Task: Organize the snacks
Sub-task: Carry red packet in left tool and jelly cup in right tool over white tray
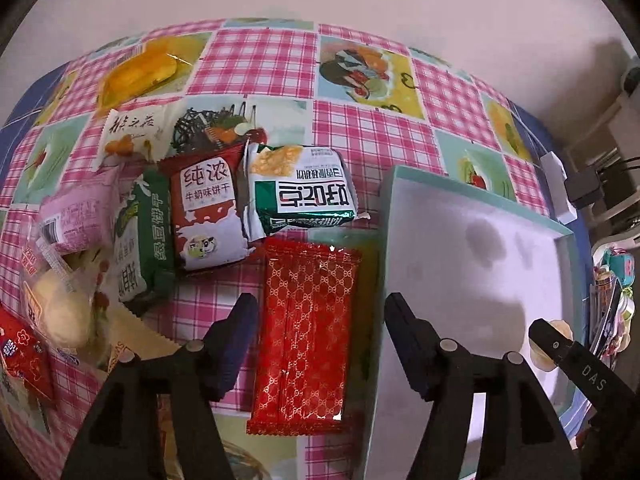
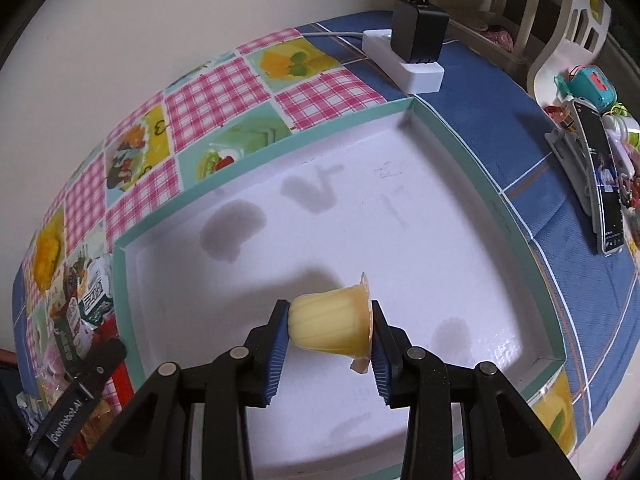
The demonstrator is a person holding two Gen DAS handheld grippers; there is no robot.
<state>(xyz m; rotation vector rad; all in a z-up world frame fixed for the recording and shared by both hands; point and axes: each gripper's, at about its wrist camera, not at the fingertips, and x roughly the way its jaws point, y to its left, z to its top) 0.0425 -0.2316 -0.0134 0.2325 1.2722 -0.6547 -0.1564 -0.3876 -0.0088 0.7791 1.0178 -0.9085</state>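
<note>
One pale yellow plastic jelly cup (image 2: 332,324) lies sideways, pinched in my right fingers (image 2: 330,336) over the bare white mint-rimmed tray (image 2: 256,156), while my left fingers (image 1: 320,340) straddle, spread, a red foil packet (image 1: 306,336) lying lengthwise on the bench (image 1: 360,128).

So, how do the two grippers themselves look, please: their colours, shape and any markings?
Both grippers, left and right, are black plastic with triangular cut-outs, round silver pivot pins and ribbed blue pads inside the jaws. White lettering shows on their sides: "DAS" on the right one, "GenRobot.AI" on the left one. No cables or sleeves are visible.
</note>
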